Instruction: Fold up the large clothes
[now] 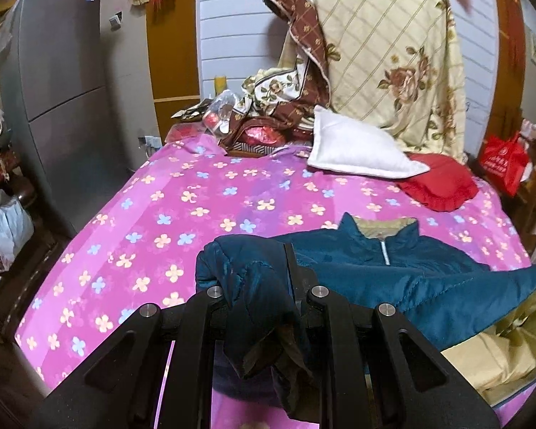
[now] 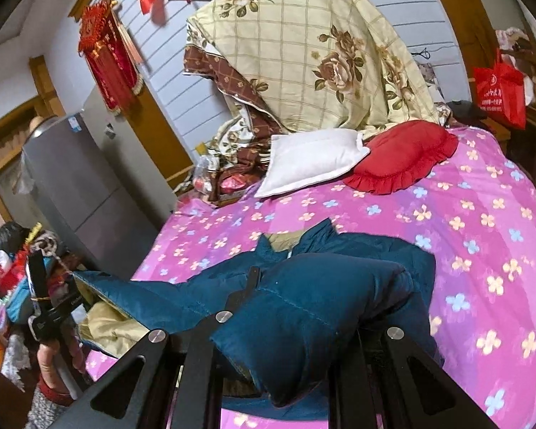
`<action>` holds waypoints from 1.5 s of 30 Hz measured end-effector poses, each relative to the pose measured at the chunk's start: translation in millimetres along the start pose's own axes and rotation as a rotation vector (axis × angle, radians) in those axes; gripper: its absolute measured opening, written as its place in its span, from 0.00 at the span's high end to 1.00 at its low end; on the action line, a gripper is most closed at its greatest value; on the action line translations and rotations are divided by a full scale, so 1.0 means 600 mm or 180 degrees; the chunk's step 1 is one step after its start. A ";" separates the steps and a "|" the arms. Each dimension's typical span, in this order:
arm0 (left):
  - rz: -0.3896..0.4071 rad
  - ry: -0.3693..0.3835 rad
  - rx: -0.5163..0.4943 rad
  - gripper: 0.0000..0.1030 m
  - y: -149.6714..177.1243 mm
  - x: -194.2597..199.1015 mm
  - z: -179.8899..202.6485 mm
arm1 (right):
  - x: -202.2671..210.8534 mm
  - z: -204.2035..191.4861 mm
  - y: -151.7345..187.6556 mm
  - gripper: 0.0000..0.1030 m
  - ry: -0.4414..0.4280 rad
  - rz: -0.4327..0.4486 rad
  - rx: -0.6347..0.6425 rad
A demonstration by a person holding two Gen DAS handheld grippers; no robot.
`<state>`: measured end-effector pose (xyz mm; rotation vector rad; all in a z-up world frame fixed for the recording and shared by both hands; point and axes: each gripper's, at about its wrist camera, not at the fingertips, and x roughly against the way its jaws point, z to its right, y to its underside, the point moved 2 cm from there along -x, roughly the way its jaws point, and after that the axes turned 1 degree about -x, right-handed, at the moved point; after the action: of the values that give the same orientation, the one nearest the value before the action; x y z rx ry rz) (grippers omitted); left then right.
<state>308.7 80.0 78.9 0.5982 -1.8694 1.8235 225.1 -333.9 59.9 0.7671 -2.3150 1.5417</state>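
A dark teal padded jacket [image 1: 403,268] with a tan lining lies on the pink flowered bedspread [image 1: 153,221], collar toward the pillows. My left gripper [image 1: 264,286] is shut on a bunched cuff or hem of the jacket, which hangs down between its fingers. My right gripper [image 2: 303,307] is shut on a folded teal part of the jacket [image 2: 314,304], held over the garment's body. The fabric hides the right fingertips. The left gripper also shows at the far left of the right wrist view [image 2: 48,296], holding a stretched edge of the jacket.
A white pillow [image 1: 357,146] and a red frilled cushion [image 1: 443,182] lie at the bed's head under a heaped floral quilt [image 1: 393,53]. A grey fridge [image 1: 60,89] stands left of the bed. Bags and clutter [image 2: 14,286] crowd the floor at left.
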 end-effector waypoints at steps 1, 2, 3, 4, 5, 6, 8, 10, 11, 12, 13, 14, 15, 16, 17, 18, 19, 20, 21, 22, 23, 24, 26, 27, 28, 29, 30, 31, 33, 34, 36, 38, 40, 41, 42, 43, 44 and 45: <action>-0.0030 -0.0031 -0.0014 0.86 -0.004 -0.013 0.002 | -0.013 0.003 -0.005 0.87 0.0049 -0.0017 0.0011; -0.0075 -0.0075 -0.0043 0.86 -0.010 -0.033 0.007 | -0.026 0.008 -0.009 0.87 0.0103 -0.0037 0.0023; -0.0108 -0.0104 -0.0064 0.86 -0.014 -0.047 0.009 | -0.037 0.011 -0.013 0.87 0.0141 -0.0048 0.0028; -0.0149 -0.0131 -0.0078 0.86 -0.017 -0.064 0.012 | -0.052 0.017 -0.018 0.87 0.0200 -0.0066 0.0029; -0.0192 -0.0147 -0.0075 0.86 -0.020 -0.080 0.014 | -0.068 0.026 -0.022 0.87 0.0259 -0.0086 0.0014; -0.0220 -0.0152 -0.0067 0.86 -0.022 -0.090 0.015 | -0.080 0.033 -0.025 0.87 0.0295 -0.0105 -0.0008; -0.0297 -0.0169 -0.0049 0.86 -0.027 -0.121 0.019 | -0.104 0.046 -0.031 0.87 0.0346 -0.0144 -0.0061; -0.0338 -0.0209 -0.0068 0.86 -0.031 -0.142 0.028 | -0.125 0.056 -0.038 0.87 0.0383 -0.0178 -0.0094; -0.0357 -0.0254 -0.0104 0.86 -0.032 -0.155 0.033 | -0.136 0.060 -0.041 0.87 0.0407 -0.0197 -0.0103; -0.0367 -0.0283 -0.0126 0.86 -0.032 -0.162 0.036 | -0.144 0.061 -0.044 0.87 0.0424 -0.0208 -0.0102; -0.0387 -0.0320 -0.0153 0.86 -0.031 -0.173 0.040 | -0.156 0.063 -0.047 0.87 0.0451 -0.0230 -0.0095; -0.0415 -0.0360 -0.0181 0.86 -0.029 -0.186 0.044 | -0.168 0.066 -0.048 0.87 0.0479 -0.0251 -0.0084; -0.0438 -0.0385 -0.0197 0.86 -0.027 -0.198 0.046 | -0.178 0.068 -0.049 0.87 0.0507 -0.0271 -0.0076; -0.0461 -0.0401 -0.0208 0.86 -0.025 -0.206 0.047 | -0.186 0.070 -0.048 0.87 0.0527 -0.0288 -0.0071; -0.0510 -0.0426 -0.0217 0.86 -0.020 -0.222 0.049 | -0.198 0.073 -0.046 0.87 0.0553 -0.0316 -0.0066; -0.0540 -0.0436 -0.0217 0.86 -0.018 -0.232 0.050 | -0.205 0.076 -0.044 0.87 0.0569 -0.0333 -0.0064; -0.0591 -0.0446 -0.0213 0.86 -0.015 -0.247 0.051 | -0.216 0.081 -0.042 0.87 0.0595 -0.0357 -0.0070; -0.0626 -0.0451 -0.0198 0.86 -0.013 -0.258 0.051 | -0.226 0.086 -0.039 0.87 0.0620 -0.0377 -0.0077; -0.0661 -0.0453 -0.0172 0.86 -0.013 -0.268 0.051 | -0.235 0.090 -0.037 0.87 0.0644 -0.0390 -0.0077; -0.0702 -0.0450 -0.0134 0.85 -0.013 -0.281 0.051 | -0.242 0.093 -0.036 0.87 0.0664 -0.0399 -0.0078; -0.0732 -0.0448 -0.0103 0.85 -0.014 -0.292 0.052 | -0.251 0.098 -0.036 0.87 0.0687 -0.0411 -0.0089; -0.0755 -0.0450 -0.0078 0.85 -0.014 -0.302 0.054 | -0.259 0.103 -0.036 0.87 0.0703 -0.0419 -0.0100; -0.0799 -0.0464 -0.0038 0.84 -0.015 -0.321 0.058 | -0.273 0.111 -0.037 0.87 0.0731 -0.0434 -0.0118; -0.0815 -0.0470 -0.0031 0.84 -0.015 -0.329 0.060 | -0.284 0.117 -0.037 0.87 0.0751 -0.0454 -0.0134; -0.0840 -0.0480 -0.0027 0.83 -0.015 -0.340 0.062 | -0.292 0.122 -0.038 0.87 0.0763 -0.0472 -0.0153; -0.0884 -0.0465 -0.0012 0.83 -0.013 -0.353 0.063 | -0.300 0.128 -0.038 0.87 0.0773 -0.0496 -0.0187; -0.0912 -0.0445 0.0010 0.83 -0.013 -0.358 0.063 | -0.309 0.134 -0.037 0.87 0.0777 -0.0527 -0.0235; -0.0951 -0.0378 0.0083 0.82 -0.012 -0.366 0.059 | -0.317 0.143 -0.036 0.86 0.0768 -0.0566 -0.0297; -0.0970 -0.0147 0.0252 0.81 -0.013 -0.369 0.048 | -0.326 0.154 -0.034 0.83 0.0716 -0.0613 -0.0394; -0.0959 0.0057 0.0376 0.77 -0.016 -0.367 0.037 | -0.325 0.161 -0.032 0.80 0.0653 -0.0611 -0.0460; -0.0937 0.0420 0.0610 0.70 -0.023 -0.357 0.016 | -0.318 0.169 -0.032 0.70 0.0495 -0.0581 -0.0555; -0.0904 0.0786 0.0882 0.65 -0.035 -0.339 -0.009 | -0.306 0.172 -0.034 0.51 0.0302 -0.0546 -0.0644; -0.0888 0.1022 0.1061 0.60 -0.045 -0.324 -0.021 | -0.289 0.168 -0.042 0.34 0.0127 -0.0468 -0.0703; -0.0869 0.1141 0.1153 0.57 -0.052 -0.314 -0.028 | -0.281 0.163 -0.047 0.29 0.0077 -0.0417 -0.0701; -0.0847 0.1241 0.1215 0.54 -0.058 -0.303 -0.032 | -0.273 0.156 -0.053 0.28 0.0040 -0.0368 -0.0683; -0.0829 0.1327 0.1255 0.48 -0.064 -0.294 -0.033 | -0.267 0.148 -0.057 0.27 0.0024 -0.0344 -0.0657; -0.0815 0.1411 0.1309 0.43 -0.070 -0.285 -0.036 | -0.261 0.139 -0.063 0.26 0.0009 -0.0321 -0.0615; -0.0804 0.1476 0.1367 0.41 -0.074 -0.280 -0.040 | -0.256 0.132 -0.068 0.26 0.0003 -0.0304 -0.0580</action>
<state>470.3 101.0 14.5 0.4706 -1.0635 1.9887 380.7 -374.4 -14.8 0.8162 -2.3413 1.2704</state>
